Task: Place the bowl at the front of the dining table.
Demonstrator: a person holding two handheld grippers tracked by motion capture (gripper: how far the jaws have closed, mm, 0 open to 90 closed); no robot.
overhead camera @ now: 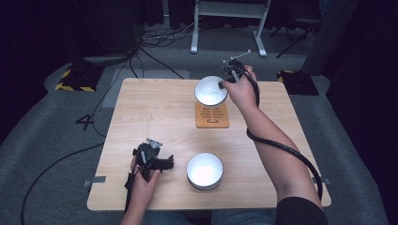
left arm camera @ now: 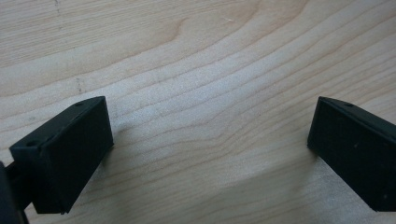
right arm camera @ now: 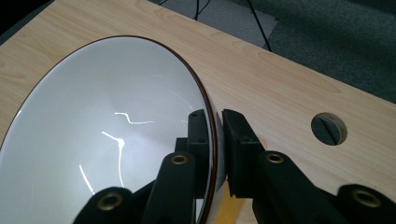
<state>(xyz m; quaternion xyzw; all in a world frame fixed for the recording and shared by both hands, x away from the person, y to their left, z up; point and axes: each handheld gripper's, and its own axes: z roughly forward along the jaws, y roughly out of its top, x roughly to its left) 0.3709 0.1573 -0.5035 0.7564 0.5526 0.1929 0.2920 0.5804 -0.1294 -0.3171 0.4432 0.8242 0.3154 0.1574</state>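
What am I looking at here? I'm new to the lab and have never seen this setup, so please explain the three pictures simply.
No robot here: a person sits at a wooden table holding a two-jaw gripper in each hand. The high view looks down from above; the other two come from cameras riding on the grippers.

The right gripper pinches the rim of a white bowl, one jaw inside and one outside, tilting it above an orange mat. The left gripper rests low near the table's front, jaws wide open over bare wood, holding nothing. A second white bowl sits upright beside it.
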